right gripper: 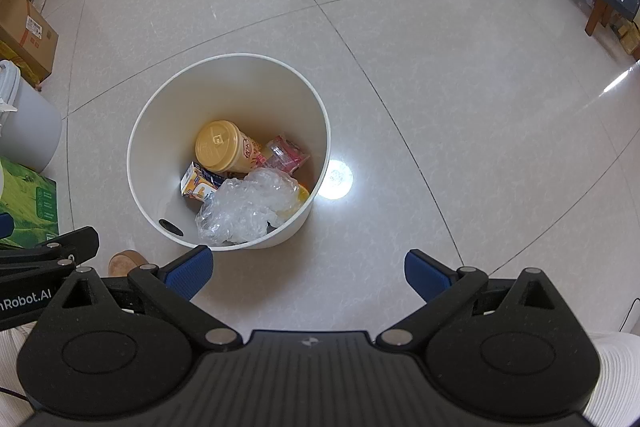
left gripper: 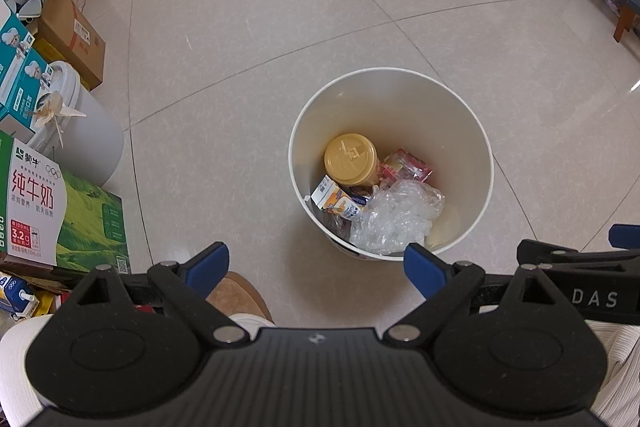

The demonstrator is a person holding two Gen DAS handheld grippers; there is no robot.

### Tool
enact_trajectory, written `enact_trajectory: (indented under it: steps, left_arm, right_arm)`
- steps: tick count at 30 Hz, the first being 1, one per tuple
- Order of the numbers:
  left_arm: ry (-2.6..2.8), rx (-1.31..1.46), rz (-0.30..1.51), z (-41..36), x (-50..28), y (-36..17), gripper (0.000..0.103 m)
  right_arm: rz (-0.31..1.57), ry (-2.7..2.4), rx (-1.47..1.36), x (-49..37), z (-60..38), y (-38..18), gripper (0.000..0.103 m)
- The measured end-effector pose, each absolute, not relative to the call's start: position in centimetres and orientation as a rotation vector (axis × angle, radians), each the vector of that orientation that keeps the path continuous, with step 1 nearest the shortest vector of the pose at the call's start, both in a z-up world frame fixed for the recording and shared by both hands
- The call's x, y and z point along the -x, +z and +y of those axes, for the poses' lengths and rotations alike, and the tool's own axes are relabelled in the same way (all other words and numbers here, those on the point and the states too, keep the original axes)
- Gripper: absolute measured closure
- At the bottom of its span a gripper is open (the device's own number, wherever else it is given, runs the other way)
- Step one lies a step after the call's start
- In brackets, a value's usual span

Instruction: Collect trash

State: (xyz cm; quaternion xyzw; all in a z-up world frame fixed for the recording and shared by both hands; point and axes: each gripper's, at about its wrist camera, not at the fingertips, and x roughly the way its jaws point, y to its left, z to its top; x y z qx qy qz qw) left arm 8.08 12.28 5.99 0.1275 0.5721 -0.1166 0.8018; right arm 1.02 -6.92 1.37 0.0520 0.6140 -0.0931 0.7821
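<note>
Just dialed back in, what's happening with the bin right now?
A person holds both hand-held grippers over a white trash bin on the tile floor. The left hand-held gripper and the right hand-held gripper are both open and empty. Inside the bin lie a yellow-lidded cup, a small drink carton, a pink wrapper and crumpled clear plastic.

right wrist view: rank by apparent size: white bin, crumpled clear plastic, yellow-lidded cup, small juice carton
1. white bin
2. crumpled clear plastic
3. yellow-lidded cup
4. small juice carton, partly buried, so its true size is unsure

All sit at similar depth inside the bin.
</note>
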Motion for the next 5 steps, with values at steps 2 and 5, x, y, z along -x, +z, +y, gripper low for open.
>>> enact_trajectory:
  steps: [2, 5]
  left_arm:
    - [-0.249, -0.271, 1.228, 12.3, -8.08, 5.99, 0.009]
    - [-0.25, -0.271, 1.231, 12.34, -8.11, 5.93, 0.009]
  right_arm:
    - [1.326, -0.201, -0.112, -1.02, -6.94, 1.4, 0.0]
    - [1.326, -0.2, -0.112, -1.02, -6.97, 1.37, 0.0]
